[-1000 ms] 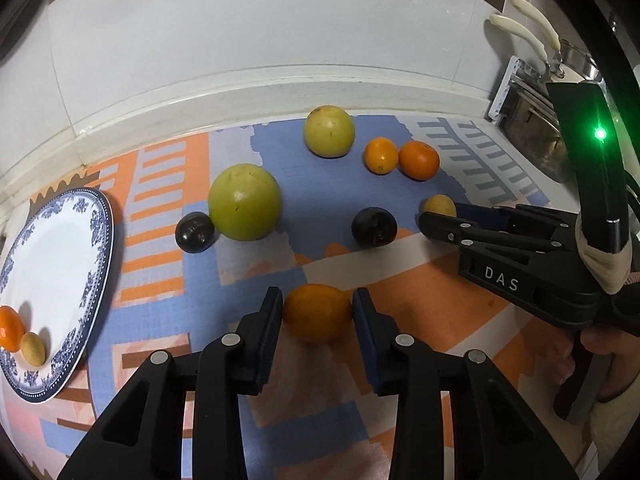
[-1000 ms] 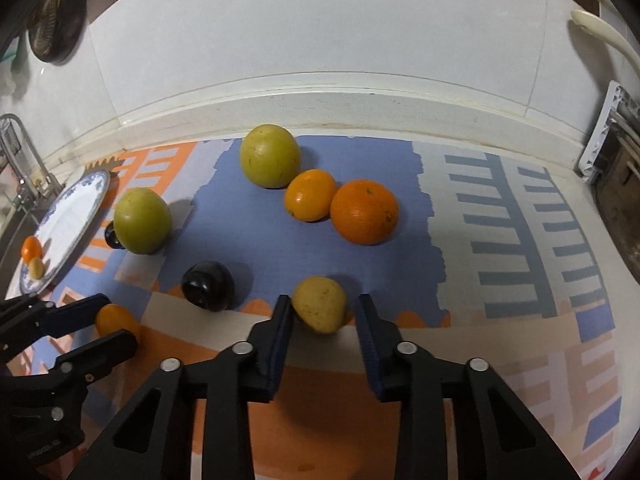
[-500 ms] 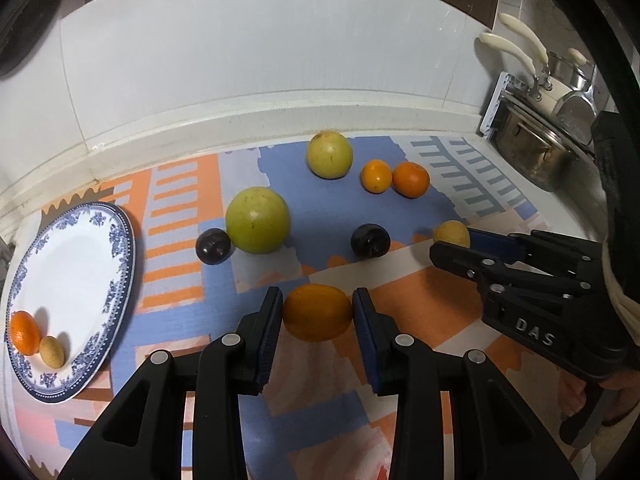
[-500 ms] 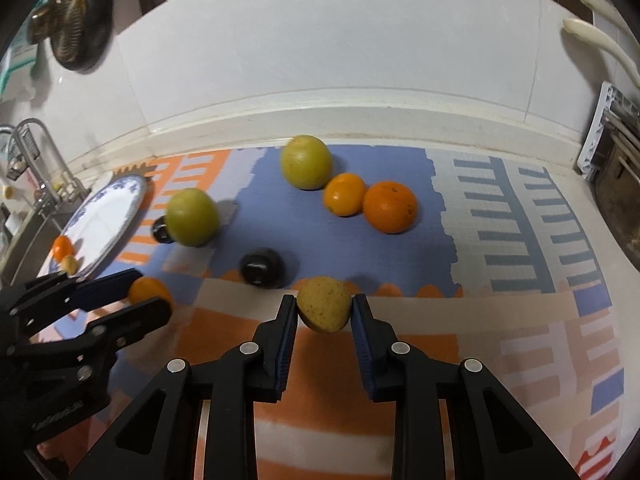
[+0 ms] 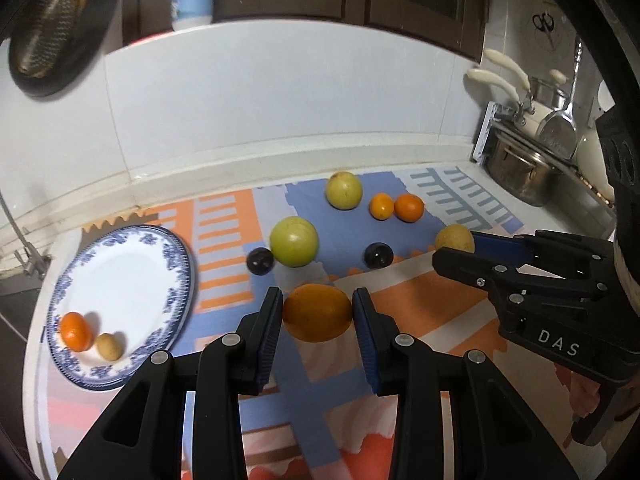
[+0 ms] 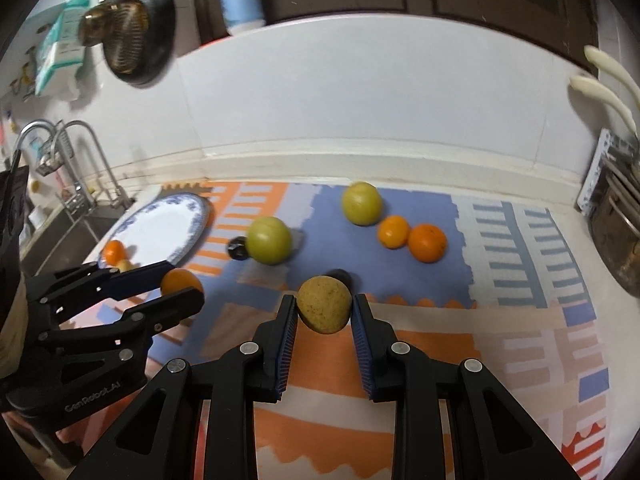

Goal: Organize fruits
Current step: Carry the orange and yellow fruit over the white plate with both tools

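My left gripper (image 5: 317,312) is shut on an orange fruit (image 5: 317,312), held above the patterned mat (image 5: 420,320). My right gripper (image 6: 324,310) is shut on a small yellow-brown fruit (image 6: 324,310), also lifted off the mat. In the left wrist view the right gripper (image 5: 454,246) shows at the right with its fruit (image 5: 454,238). In the right wrist view the left gripper (image 6: 182,286) is at the left with the orange (image 6: 180,280). A blue-and-white plate (image 5: 176,260) at the left holds a small orange fruit (image 5: 75,331) and a small yellow one (image 5: 109,346).
On the mat lie two green fruits (image 5: 294,241) (image 5: 343,190), two dark plums (image 5: 260,261) (image 5: 378,255) and two oranges (image 5: 381,206) (image 5: 409,207). A steel pot (image 5: 520,168) and utensils stand at the right; a sink and tap (image 6: 76,184) lie left of the plate.
Both grippers have risen and drawn back with their fruits, which now hang clear of the mat. The right gripper closed on the yellow-brown fruit. More of the wall and cupboards shows.
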